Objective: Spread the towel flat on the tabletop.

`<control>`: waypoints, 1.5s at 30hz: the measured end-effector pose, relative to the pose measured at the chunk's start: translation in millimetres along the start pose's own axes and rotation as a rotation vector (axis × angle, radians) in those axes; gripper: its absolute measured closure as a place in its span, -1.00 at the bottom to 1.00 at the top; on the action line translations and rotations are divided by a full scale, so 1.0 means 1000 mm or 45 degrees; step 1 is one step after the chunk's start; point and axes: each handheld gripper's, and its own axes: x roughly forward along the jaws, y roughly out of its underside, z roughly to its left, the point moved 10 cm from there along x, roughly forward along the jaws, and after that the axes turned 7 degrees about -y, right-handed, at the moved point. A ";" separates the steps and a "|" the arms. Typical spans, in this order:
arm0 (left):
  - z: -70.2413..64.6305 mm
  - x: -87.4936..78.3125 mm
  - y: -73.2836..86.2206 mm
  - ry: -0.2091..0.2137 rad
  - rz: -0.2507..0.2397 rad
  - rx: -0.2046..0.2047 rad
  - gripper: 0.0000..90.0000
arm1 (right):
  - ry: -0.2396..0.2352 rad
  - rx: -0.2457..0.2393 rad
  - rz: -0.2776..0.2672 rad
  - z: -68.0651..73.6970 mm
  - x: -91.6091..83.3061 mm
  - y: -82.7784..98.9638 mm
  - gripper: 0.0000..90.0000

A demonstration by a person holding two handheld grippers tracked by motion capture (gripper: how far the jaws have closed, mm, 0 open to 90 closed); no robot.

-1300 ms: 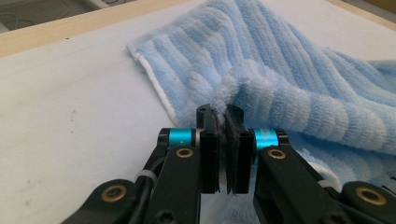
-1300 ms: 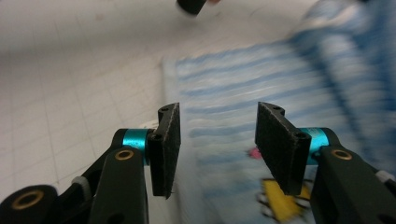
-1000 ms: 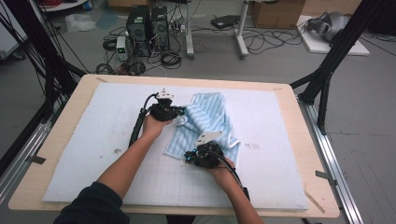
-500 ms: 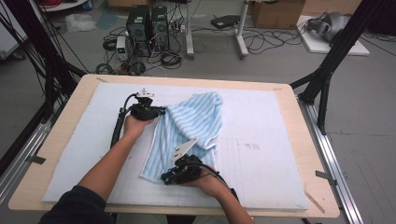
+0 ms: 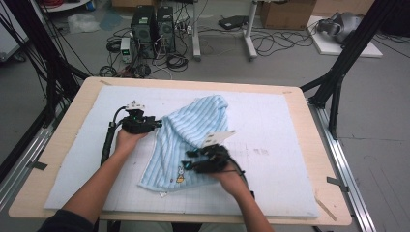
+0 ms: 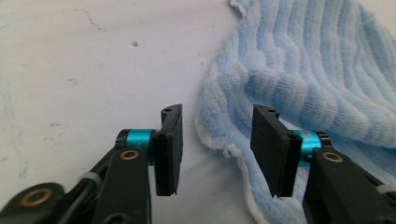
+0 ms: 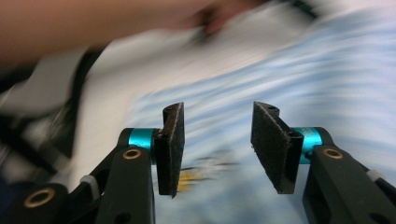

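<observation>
The left hand-held gripper (image 5: pixel 157 123) sits at the towel's (image 5: pixel 193 130) left edge, about midway up the table (image 5: pixel 63 145). Its jaws have just been opening and now stand apart, with the towel's curled hem lying between them in the left gripper view but pressed by neither pad. The risk here is a careless re-close: that hem (image 6: pixel 219 140) is rolled over on itself, so the jaws could pinch a doubled fold rather than a single layer, and any pull would then drag a crease into the cloth instead of flattening it.

The towel itself lies on the white padded mat (image 5: pixel 280 125) in the middle of the table, spread from a bunched, rounded hump at the far end down to a flatter near edge bearing a small rabbit print (image 5: pixel 180 174). It is soft terry — pale blue with lighter ribbed stripes, thick and limp, trimmed with a thin white border. Limp cloth like this slumps when let go, so the hump will probably stay unless both corners are taken evenly.

The right hand-held gripper (image 5: pixel 189 161) hovers over the towel's near right part; its jaws too have just been opening and stand apart with nothing clamped — the right gripper view is blurred, so how close the pads are to the fabric is hard to judge. Coming down blind, it could snag the pile or grab too deep.
</observation>
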 end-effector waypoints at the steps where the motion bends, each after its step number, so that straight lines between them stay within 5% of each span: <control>1: 0.000 0.000 0.000 0.000 0.000 0.000 0.19 | 0.054 0.031 -0.061 -0.012 -0.013 -0.004 0.19; 3: 0.001 -0.009 0.003 -0.013 -0.011 -0.007 0.07 | 0.235 0.074 -0.131 -0.042 -0.038 -0.007 0.17; 4: 0.001 -0.009 0.003 -0.013 -0.011 -0.007 0.00 | 0.235 0.074 -0.131 -0.042 -0.038 -0.007 0.17; 5: -0.001 -0.012 0.005 0.003 -0.006 -0.013 0.00 | 0.320 0.109 -0.129 -0.057 -0.047 -0.005 0.16; 6: -0.003 -0.014 0.005 0.011 -0.010 -0.013 -0.04 | 0.490 0.133 -0.078 -0.085 -0.059 0.001 0.16; 7: -0.004 -0.017 0.005 0.014 -0.024 -0.008 -0.04 | 0.490 0.133 -0.078 -0.085 -0.059 0.001 0.16; 10: -0.008 -0.025 0.005 0.034 -0.056 0.001 -0.13 | 0.646 0.191 0.024 -0.120 -0.061 0.015 0.06; 11: -0.009 -0.028 0.005 0.042 -0.068 0.000 -0.13 | 0.646 0.191 0.024 -0.120 -0.061 0.015 0.06; 12: -0.010 -0.031 0.005 0.044 -0.080 -0.005 -0.21 | 0.725 0.182 0.114 -0.132 -0.058 0.023 0.03; 13: -0.012 -0.034 0.006 0.054 -0.078 -0.008 -0.21 | 0.725 0.182 0.114 -0.132 -0.058 0.023 0.03; 14: -0.013 -0.036 0.006 0.064 -0.081 -0.001 -0.27 | 0.797 0.218 0.175 -0.145 -0.057 0.031 0.00; 19: -0.017 -0.050 0.008 0.102 -0.141 0.007 -0.35 | 0.813 0.265 0.177 -0.153 -0.052 0.035 0.07; 22: -0.021 -0.055 0.010 0.155 -0.165 0.004 -0.44 | 0.753 0.265 0.163 -0.152 -0.049 0.033 0.79; 25: -0.026 -0.057 0.010 0.194 -0.173 0.001 -0.52 | 0.776 0.251 0.186 -0.165 -0.052 0.027 0.88; 29: -0.031 -0.059 0.011 0.204 -0.179 0.025 -0.52 | 0.861 0.235 0.198 -0.182 -0.059 0.021 0.87; 33: -0.033 -0.059 0.012 0.203 -0.186 0.021 -0.51 | 1.077 0.249 0.118 -0.215 -0.082 0.004 0.86; 34: -0.032 -0.059 0.012 0.198 -0.188 0.020 -0.51 | 1.077 0.249 0.118 -0.215 -0.082 0.004 0.86; 35: -0.032 -0.059 0.013 0.196 -0.186 0.013 -0.51 | 1.186 0.275 0.094 -0.225 -0.094 0.000 0.85; 39: -0.031 -0.060 0.015 0.190 -0.176 0.007 -0.50 | 1.191 0.337 0.060 -0.229 -0.098 -0.001 0.67; 41: -0.029 -0.061 0.016 0.183 -0.179 0.007 -0.49 | 1.141 0.328 0.058 -0.222 -0.095 -0.003 0.38; 45: -0.026 -0.061 0.018 0.172 -0.169 0.002 -0.48 | 1.101 0.284 -0.004 -0.204 -0.099 -0.009 0.14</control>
